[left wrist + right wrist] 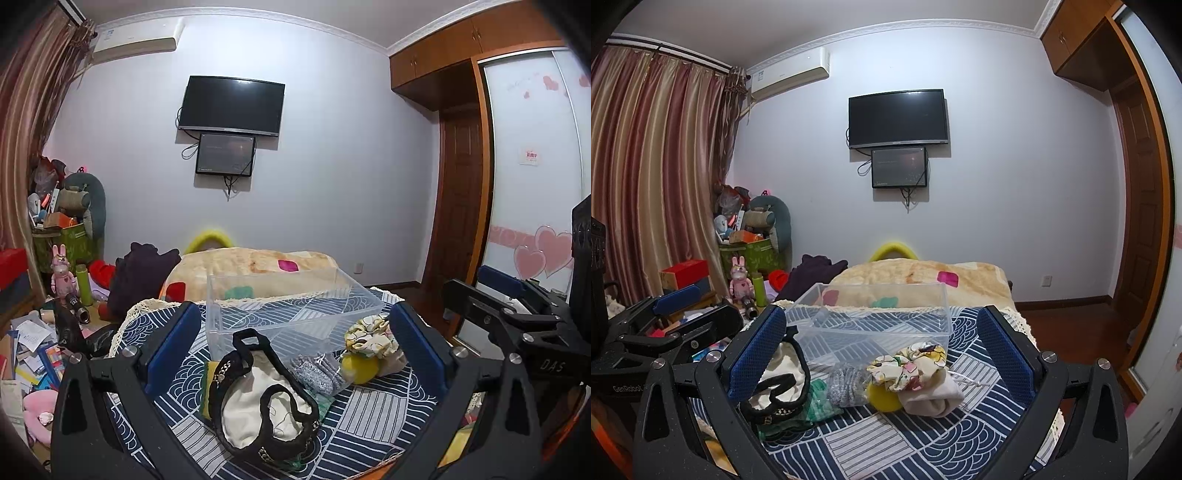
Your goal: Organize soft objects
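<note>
A clear plastic bin [295,306] [871,321] stands empty on the blue patterned cloth [373,417] [923,439]. In front of it lie a white pouch with black trim [258,406] [779,376], a grey glittery piece [317,373] [846,384], a yellow sponge ball [360,369] [884,397], a floral scrunchie [371,334] [908,365] and a cream cloth [934,397]. My left gripper [295,347] is open above the pouch. My right gripper [882,350] is open above the scrunchie pile. Both are empty.
A beige blanket [251,269] [923,277] lies behind the bin. Cluttered toys, boxes and papers [55,295] fill the floor at the left by the curtain [653,177]. A wardrobe [532,177] and a door stand at the right. A TV [898,118] hangs on the far wall.
</note>
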A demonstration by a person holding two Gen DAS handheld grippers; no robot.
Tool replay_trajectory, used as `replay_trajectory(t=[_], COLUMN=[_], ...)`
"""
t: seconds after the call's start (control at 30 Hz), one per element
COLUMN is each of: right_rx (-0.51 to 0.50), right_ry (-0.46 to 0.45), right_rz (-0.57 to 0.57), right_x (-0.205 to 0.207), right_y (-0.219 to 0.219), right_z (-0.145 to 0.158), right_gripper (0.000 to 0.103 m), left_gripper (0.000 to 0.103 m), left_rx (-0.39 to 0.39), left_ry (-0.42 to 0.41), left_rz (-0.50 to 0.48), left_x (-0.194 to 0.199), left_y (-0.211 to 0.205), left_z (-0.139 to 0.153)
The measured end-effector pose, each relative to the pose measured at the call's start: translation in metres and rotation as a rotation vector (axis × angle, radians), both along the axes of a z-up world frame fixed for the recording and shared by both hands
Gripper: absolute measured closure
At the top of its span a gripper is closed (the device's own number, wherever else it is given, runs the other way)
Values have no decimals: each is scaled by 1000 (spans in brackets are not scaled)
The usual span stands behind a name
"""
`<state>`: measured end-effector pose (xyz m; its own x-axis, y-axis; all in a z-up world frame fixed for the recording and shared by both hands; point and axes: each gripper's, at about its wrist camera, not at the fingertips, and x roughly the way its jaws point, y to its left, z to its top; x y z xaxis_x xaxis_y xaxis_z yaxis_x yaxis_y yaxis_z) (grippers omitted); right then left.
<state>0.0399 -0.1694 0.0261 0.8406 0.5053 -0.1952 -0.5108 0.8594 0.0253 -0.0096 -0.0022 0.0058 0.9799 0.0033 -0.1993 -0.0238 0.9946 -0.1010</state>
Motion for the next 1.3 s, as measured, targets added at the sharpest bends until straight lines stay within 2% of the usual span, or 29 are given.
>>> replay_trajectory(t=[0.4, 0.5, 0.63, 0.67, 0.7, 0.73, 0.8, 0.9, 1.07, 1.17, 1.3], right_rx=[0, 1, 4, 7, 13, 19, 25, 24, -6, -22, -23], right_ry=[0, -1, -8, 2, 18, 32, 66, 102, 165, 213, 257], right_rz=[-2, -2, -27, -31, -37, -39, -48, -53, -58, -52, -53], right_x=[0, 0, 2, 5, 9, 12, 21, 31, 46, 56, 65], right_y=[0, 0, -4, -6, -8, -10, -13, -17, -14, -13, -13], right_z=[-1, -1, -1, -2, -3, -5, -10, -19, -38, -49, -58], right_gripper=[0, 0, 0, 0, 0, 0, 0, 2, 8, 15, 17], left_gripper=[0, 0, 0, 2, 10, 23, 29, 34, 35, 36, 46], left_rx=[-2, 22, 0, -18, -29, -44, -61, -83, -95, -91, -93], left_ry=[-5, -4, 29, 44, 56, 79, 117, 162, 226, 251, 289], left_rz=[0, 30, 36, 35, 31, 20, 20, 29, 50, 65, 71], left_x=[-2, -1, 7, 10, 12, 17, 25, 36, 53, 59, 70], left_y=[1, 1, 10, 14, 17, 21, 27, 35, 45, 49, 56], left_z=[-1, -1, -7, -11, -13, -17, -24, -35, -58, -70, -84])
